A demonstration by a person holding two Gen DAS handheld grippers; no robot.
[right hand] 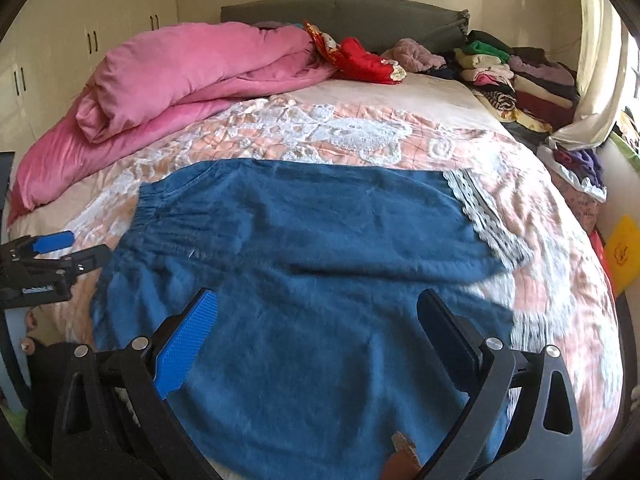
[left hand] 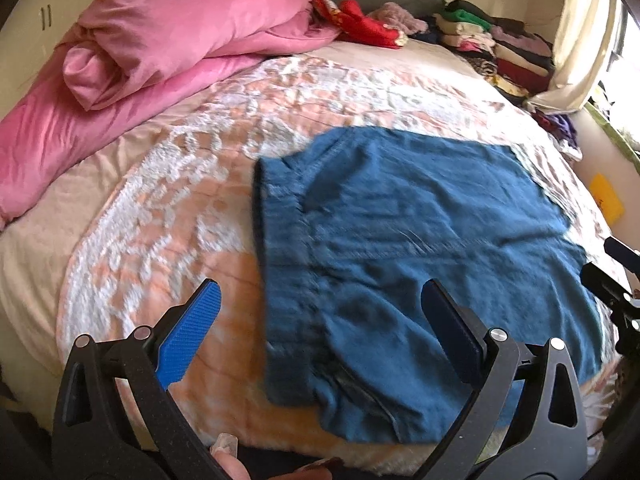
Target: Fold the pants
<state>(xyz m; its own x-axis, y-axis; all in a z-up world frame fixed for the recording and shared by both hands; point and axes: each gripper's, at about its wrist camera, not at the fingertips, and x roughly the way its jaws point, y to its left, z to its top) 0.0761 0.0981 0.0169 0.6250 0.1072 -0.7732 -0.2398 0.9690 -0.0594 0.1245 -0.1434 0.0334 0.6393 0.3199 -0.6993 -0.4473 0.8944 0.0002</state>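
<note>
Blue denim pants (left hand: 420, 248) (right hand: 304, 264) lie folded on the bed, gathered waistband to the left and white lace hem (right hand: 484, 220) to the right. My left gripper (left hand: 320, 312) hovers open above the pants' near left corner, holding nothing. Over the near middle of the fabric my right gripper (right hand: 316, 320) is open too, and empty. The left gripper (right hand: 52, 256) also shows at the left edge of the right wrist view, beside the waistband. At the right edge of the left wrist view, part of the right gripper (left hand: 616, 280) shows.
A rolled pink duvet (left hand: 140, 64) (right hand: 168, 84) fills the bed's far left. Stacks of folded clothes (left hand: 496, 44) (right hand: 520, 76) and a red item (right hand: 360, 60) sit by the grey headboard (right hand: 360, 16). The peach and white bedspread (left hand: 160, 208) surrounds the pants. A curtain (right hand: 596, 60) hangs at right.
</note>
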